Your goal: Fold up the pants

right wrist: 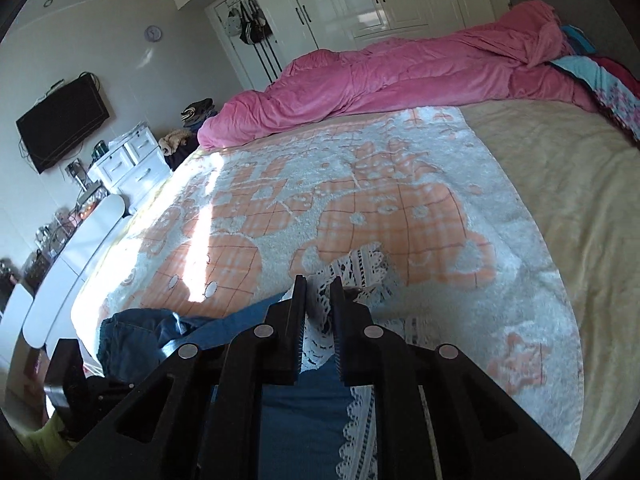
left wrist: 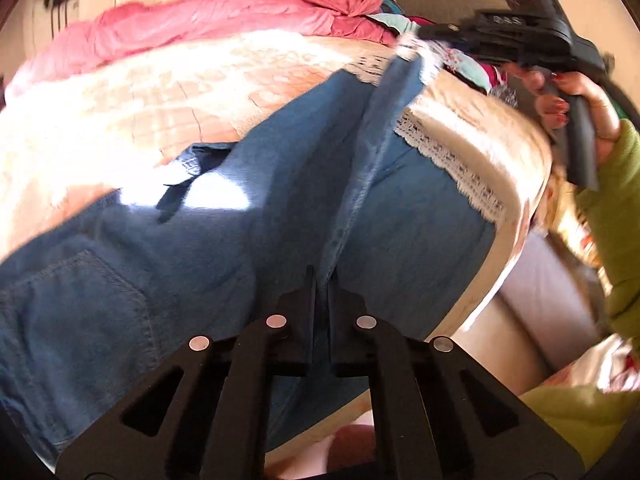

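Pants [left wrist: 280,200] of blue denim with white lace hems lay spread across the bed [right wrist: 560,200], toward six o'clock of the pink quilt [right wrist: 380,76]. My left gripper [left wrist: 322,280] was clamped on a denim fold; my right gripper [right wrist: 318,288] pinched the lace hem [right wrist: 360,264], lifted off the blanket [right wrist: 360,184].

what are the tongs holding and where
Both hold the blue denim pants: left tongs pinch a seam fold, right tongs the white lace hem.

Black fingers [left wrist: 310,300] w/ silver rivets; green sleeve [left wrist: 612,184], red nails.
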Demonstrator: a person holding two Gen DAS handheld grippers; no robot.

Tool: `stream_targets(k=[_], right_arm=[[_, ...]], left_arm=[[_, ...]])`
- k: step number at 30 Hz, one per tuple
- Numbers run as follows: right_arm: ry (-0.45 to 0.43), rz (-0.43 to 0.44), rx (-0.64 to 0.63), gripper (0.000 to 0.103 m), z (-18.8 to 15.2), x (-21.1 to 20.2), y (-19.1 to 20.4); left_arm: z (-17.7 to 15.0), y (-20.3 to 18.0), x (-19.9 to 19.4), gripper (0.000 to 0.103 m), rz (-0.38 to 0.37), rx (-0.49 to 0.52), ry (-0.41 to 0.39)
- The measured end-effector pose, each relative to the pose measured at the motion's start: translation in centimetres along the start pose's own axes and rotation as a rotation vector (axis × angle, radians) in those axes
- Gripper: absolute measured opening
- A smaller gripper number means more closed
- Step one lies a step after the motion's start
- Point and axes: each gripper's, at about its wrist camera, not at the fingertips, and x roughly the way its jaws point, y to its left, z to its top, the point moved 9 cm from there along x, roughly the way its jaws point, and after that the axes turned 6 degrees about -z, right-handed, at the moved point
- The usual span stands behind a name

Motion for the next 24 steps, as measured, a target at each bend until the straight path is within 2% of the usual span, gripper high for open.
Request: stream_targets(k=[5,8,13,15,16,17,18,19,20,21,24], right_arm=[[0.043,-0.014,0.045,0.011,-5.1,-2.7,-2.4],[0.083,-0.027,0.07,0.011,-8.1,-2.6,-3.6],[0.123,0.01,0.076,0.015,-11.1,-2.3,-4.0],[0.144,0.029,0.067,0.026,-12.0,-2.2,-3.8],[0.149,0.032,0.067,0.037,-12.2,-2.1,-3.8],[0.157,0.035,0.061,0.042,-12.4,-2.0,-3.7],[0.161,0.027,0.05,0.042,-12.7,-1.8,-3.7],[0.167,0.016,0.036,0.038,-12.8,-1.6,-3.7],[0.172,0.014,0.022,0.019,-13.0,-1.4,-3.6],[0.174,0.016,0.014,0.011,-13.0,-1.5,-3.6],[0.167,0.022,-0.023,0.009,-13.0,-2.4,-3.6]], left_arm=[[-0.9,0.5,-0.6,0.0,-0.001,-0.021,0.006],[-1.4,0.0,-0.2,0.0,-0.005,-0.004,0.022],[-1.8,-0.8,0.4,0.0,0.012,0.022,0.047],[-2.0,-0.9,0.7,0.0,0.025,0.028,0.057],[-2.0,-1.0,0.8,0.0,0.031,0.03,0.06],[-2.0,-1.0,0.9,0.0,0.034,0.03,0.061],[-2.0,-1.0,1.0,0.0,0.036,0.026,0.06],[-1.9,-1.0,1.0,0.0,0.036,0.019,0.06],[-1.9,-0.9,1.0,0.0,0.037,0.013,0.064],[-1.9,-1.0,0.9,0.0,0.039,0.015,0.064],[-1.9,-1.2,-0.3,0.0,0.039,0.026,0.053]])
